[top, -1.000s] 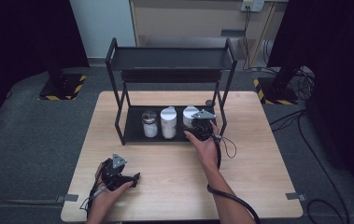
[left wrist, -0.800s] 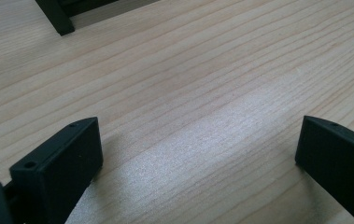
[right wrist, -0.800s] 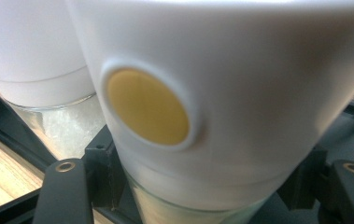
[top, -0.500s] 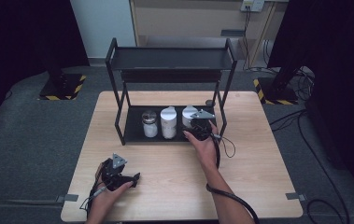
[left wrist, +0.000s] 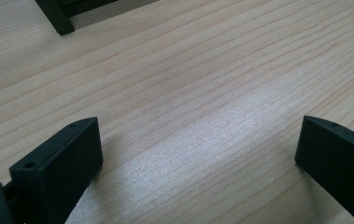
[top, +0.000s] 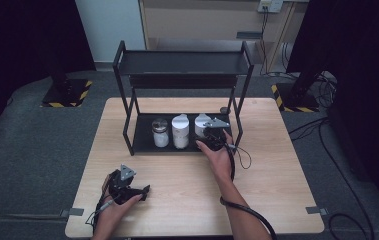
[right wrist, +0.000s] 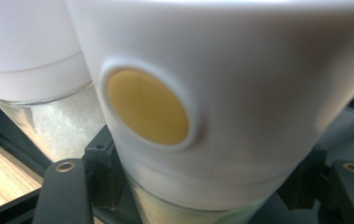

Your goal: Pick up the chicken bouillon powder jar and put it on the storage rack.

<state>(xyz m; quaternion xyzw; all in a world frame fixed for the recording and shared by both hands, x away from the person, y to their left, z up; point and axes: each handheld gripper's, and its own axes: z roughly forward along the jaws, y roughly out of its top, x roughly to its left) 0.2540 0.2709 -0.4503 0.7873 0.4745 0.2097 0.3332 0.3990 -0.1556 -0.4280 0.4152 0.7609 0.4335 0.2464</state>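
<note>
Three jars stand in a row on the lower tier of a black rack (top: 187, 62). My right gripper (top: 211, 136) is shut on the rightmost jar (top: 201, 123), which rests on that tier. In the right gripper view this white-lidded jar (right wrist: 240, 93) has a round yellow spot (right wrist: 146, 107) facing me, and my right gripper (right wrist: 202, 191) clasps its glass body below the lid. Its neighbour, the middle jar (right wrist: 30, 60), stands close on the left. My left gripper (top: 145, 190) lies on the table near the front left, jaws open; the left gripper view has the left gripper (left wrist: 198, 149) with bare wood between its fingers (left wrist: 58, 163).
The wooden table (top: 277, 165) has free room in front of the rack and to the right. The silver-lidded jar (top: 160, 134) stands leftmost, with the middle jar (top: 180, 131) beside it. One rack foot (left wrist: 55, 16) lies ahead of the left gripper. A cable (top: 242, 155) trails from the right gripper.
</note>
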